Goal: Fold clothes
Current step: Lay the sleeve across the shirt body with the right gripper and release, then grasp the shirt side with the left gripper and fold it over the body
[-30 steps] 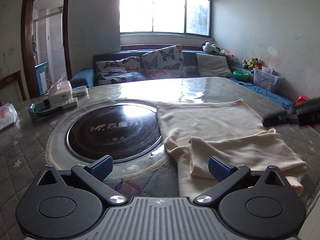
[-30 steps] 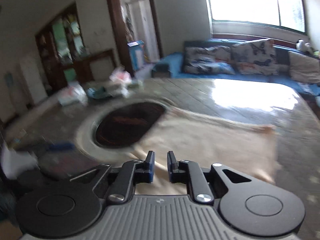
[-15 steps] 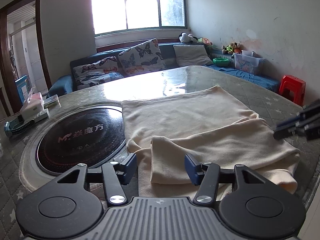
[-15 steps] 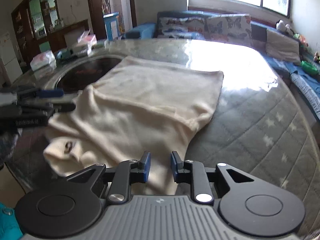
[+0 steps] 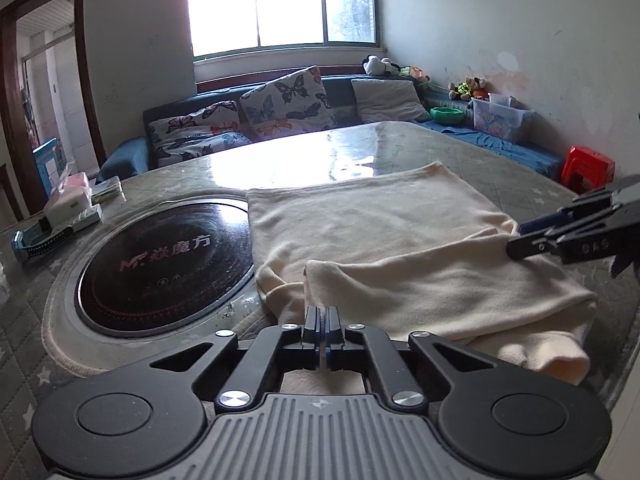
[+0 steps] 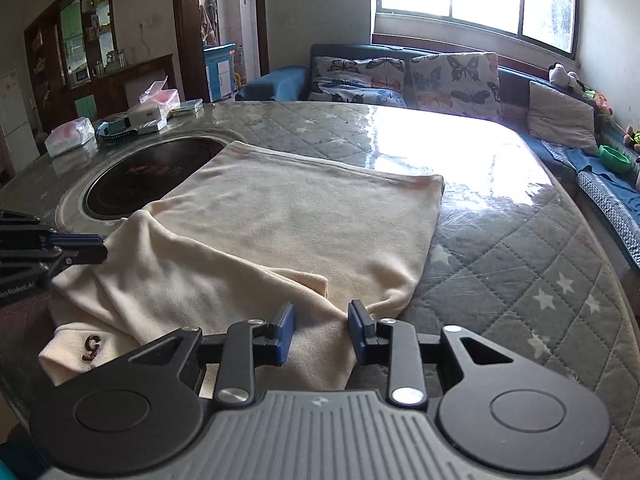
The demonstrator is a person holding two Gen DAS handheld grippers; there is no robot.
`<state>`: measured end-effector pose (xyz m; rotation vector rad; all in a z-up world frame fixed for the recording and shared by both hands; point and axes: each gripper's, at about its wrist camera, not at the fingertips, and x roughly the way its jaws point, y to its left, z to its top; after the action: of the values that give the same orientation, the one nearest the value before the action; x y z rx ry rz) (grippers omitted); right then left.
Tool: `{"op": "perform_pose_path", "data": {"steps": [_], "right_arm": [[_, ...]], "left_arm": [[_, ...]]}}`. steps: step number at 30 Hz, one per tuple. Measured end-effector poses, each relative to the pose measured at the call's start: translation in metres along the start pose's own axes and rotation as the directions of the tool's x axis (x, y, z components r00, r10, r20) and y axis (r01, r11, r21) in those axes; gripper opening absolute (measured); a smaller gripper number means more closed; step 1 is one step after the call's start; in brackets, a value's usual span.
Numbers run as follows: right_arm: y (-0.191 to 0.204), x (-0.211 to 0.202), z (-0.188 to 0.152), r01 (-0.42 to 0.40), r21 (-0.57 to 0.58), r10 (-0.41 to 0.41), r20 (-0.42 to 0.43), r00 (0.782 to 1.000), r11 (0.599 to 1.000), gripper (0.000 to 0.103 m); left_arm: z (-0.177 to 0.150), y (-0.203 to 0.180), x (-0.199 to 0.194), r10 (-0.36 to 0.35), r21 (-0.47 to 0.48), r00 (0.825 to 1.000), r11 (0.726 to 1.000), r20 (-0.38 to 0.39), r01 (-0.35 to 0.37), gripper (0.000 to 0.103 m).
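A cream garment (image 5: 400, 248) lies partly folded on the round quilted table (image 5: 460, 152), its near part doubled over. My left gripper (image 5: 323, 332) is shut on the garment's near left edge. In the right wrist view the garment (image 6: 304, 224) spreads ahead, with a small dark emblem on a sleeve end at the lower left. My right gripper (image 6: 320, 330) is open, its blue pads either side of a fold of cloth at the near right edge. The right gripper also shows at the right of the left wrist view (image 5: 520, 236).
A black induction hob (image 5: 164, 260) is set in the table left of the garment. Tissue packs and boxes (image 5: 68, 208) sit at the far left edge. A blue sofa with butterfly cushions (image 5: 280, 108) stands behind, and a red stool (image 5: 588, 166) to the right.
My left gripper has closed from wide open onto the garment's edge. My right gripper has opened and come down at the near right edge of the cloth.
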<state>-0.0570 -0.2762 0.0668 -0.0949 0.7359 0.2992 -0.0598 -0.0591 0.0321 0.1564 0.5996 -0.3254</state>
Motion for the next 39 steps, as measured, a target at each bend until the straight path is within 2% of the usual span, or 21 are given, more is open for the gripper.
{"op": "perform_pose_path", "data": {"steps": [2,7,9,10,11,13,15,17,20,22,24,25,26,27,28,31,34,36,39], "right_arm": [[0.0,-0.001,-0.001,0.007,-0.006,-0.007,0.0,1.0,1.0,0.034],[0.003,-0.005,-0.002,0.018,-0.039,-0.018,0.001,1.0,0.999,0.036],[0.008,-0.012,-0.001,0.004,-0.052,-0.004,0.012,1.0,0.999,0.036],[0.01,-0.014,-0.001,-0.003,-0.063,0.004,0.014,1.0,0.998,0.036],[0.014,-0.017,-0.001,-0.01,-0.075,0.011,0.016,1.0,0.997,0.036],[0.025,-0.021,-0.003,-0.044,-0.106,0.045,0.009,0.999,0.993,0.036],[0.033,-0.022,-0.006,-0.072,-0.131,0.072,-0.003,0.997,0.989,0.036],[0.041,-0.02,-0.011,-0.084,-0.16,0.083,-0.014,0.996,0.984,0.036],[0.049,-0.016,-0.018,-0.092,-0.183,0.086,-0.04,0.995,0.979,0.036],[0.052,-0.019,-0.021,-0.098,-0.196,0.09,-0.048,0.995,0.976,0.036],[0.051,-0.025,-0.021,-0.106,-0.197,0.099,-0.047,0.994,0.975,0.036],[0.05,-0.028,-0.021,-0.11,-0.193,0.103,-0.044,0.994,0.975,0.036],[0.049,-0.033,-0.021,-0.11,-0.193,0.104,-0.041,0.994,0.975,0.036],[0.048,-0.038,-0.02,-0.106,-0.201,0.1,-0.037,0.994,0.974,0.037],[0.048,-0.042,-0.02,-0.098,-0.215,0.093,-0.033,0.995,0.972,0.039],[0.049,-0.05,-0.023,-0.082,-0.256,0.076,-0.034,0.997,0.963,0.046],[0.055,-0.056,-0.03,-0.074,-0.315,0.064,-0.044,0.997,0.946,0.053],[0.059,-0.06,-0.037,-0.066,-0.364,0.052,-0.049,0.997,0.929,0.053],[0.062,-0.064,-0.043,-0.064,-0.398,0.046,-0.053,0.997,0.915,0.055]], "left_arm": [[0.001,0.005,-0.007,-0.012,-0.017,1.0,1.0,0.003,0.012,0.002],[-0.005,0.015,0.003,0.03,-0.017,0.997,0.999,-0.074,-0.031,0.005],[-0.005,0.018,0.002,0.023,-0.023,0.997,0.999,-0.069,-0.024,0.005],[-0.003,0.016,-0.002,0.025,-0.009,0.999,1.0,-0.046,-0.026,0.008],[-0.001,0.013,-0.006,0.017,0.009,1.0,1.0,-0.022,-0.017,0.013],[0.005,0.006,-0.01,-0.02,0.036,1.0,0.999,0.012,0.019,0.013],[0.008,-0.001,-0.006,-0.057,0.057,0.998,0.997,0.015,0.056,0.013],[0.007,-0.008,0.005,-0.087,0.079,0.996,0.993,0.0,0.087,0.013],[0.0,-0.012,0.024,-0.104,0.09,0.991,0.99,-0.086,0.112,0.013],[-0.004,-0.01,0.018,-0.11,0.105,0.991,0.988,-0.074,0.117,0.015],[-0.005,-0.008,0.008,-0.122,0.127,0.991,0.984,-0.06,0.128,0.02],[-0.006,-0.007,0.0,-0.125,0.147,0.991,0.98,-0.046,0.13,0.033],[-0.008,-0.005,-0.008,-0.128,0.168,0.991,0.977,-0.031,0.132,0.051],[-0.01,-0.005,-0.015,-0.128,0.198,0.992,0.972,-0.013,0.128,0.056],[-0.013,-0.005,-0.025,-0.133,0.24,0.991,0.962,0.006,0.128,0.058],[-0.026,-0.011,-0.043,-0.161,0.361,0.986,0.922,0.031,0.139,0.075],[-0.042,-0.022,-0.052,-0.182,0.479,0.983,0.866,0.036,0.142,0.075],[-0.052,-0.031,-0.054,-0.189,0.551,0.981,0.823,0.038,0.137,0.075],[-0.06,-0.04,-0.048,-0.21,0.585,0.977,0.796,0.029,0.153,0.071]]}}
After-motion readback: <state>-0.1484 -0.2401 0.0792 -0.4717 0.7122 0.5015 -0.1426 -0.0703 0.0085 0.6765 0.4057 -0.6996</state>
